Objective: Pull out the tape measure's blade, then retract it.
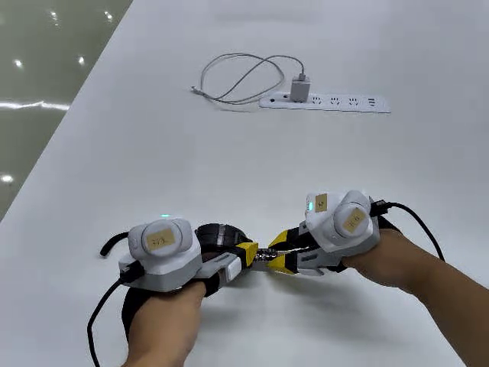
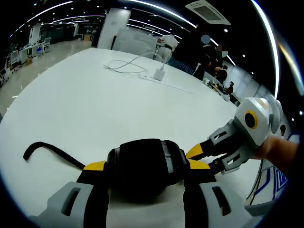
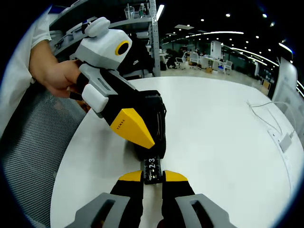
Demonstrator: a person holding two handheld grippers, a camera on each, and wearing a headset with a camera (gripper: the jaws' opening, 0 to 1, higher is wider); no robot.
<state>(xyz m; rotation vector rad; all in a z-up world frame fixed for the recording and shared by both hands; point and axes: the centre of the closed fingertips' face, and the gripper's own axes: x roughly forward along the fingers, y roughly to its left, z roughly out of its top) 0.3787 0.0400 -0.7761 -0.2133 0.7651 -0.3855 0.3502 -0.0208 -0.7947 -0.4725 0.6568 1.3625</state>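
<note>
On white table [image 1: 229, 153], left tool [image 2: 147, 165] clamps tape measure [image 1: 218, 233]; right tool [image 3: 152, 176] pinches blade [image 3: 152, 166].

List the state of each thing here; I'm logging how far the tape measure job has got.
left tool: shut on the tape measure
right tool: shut on the blade tip
tape measure: gripped, blade partly out
blade: a short length drawn out
charger: plugged into the power strip
cable: loosely looped on the table
power strip: lying flat
</note>
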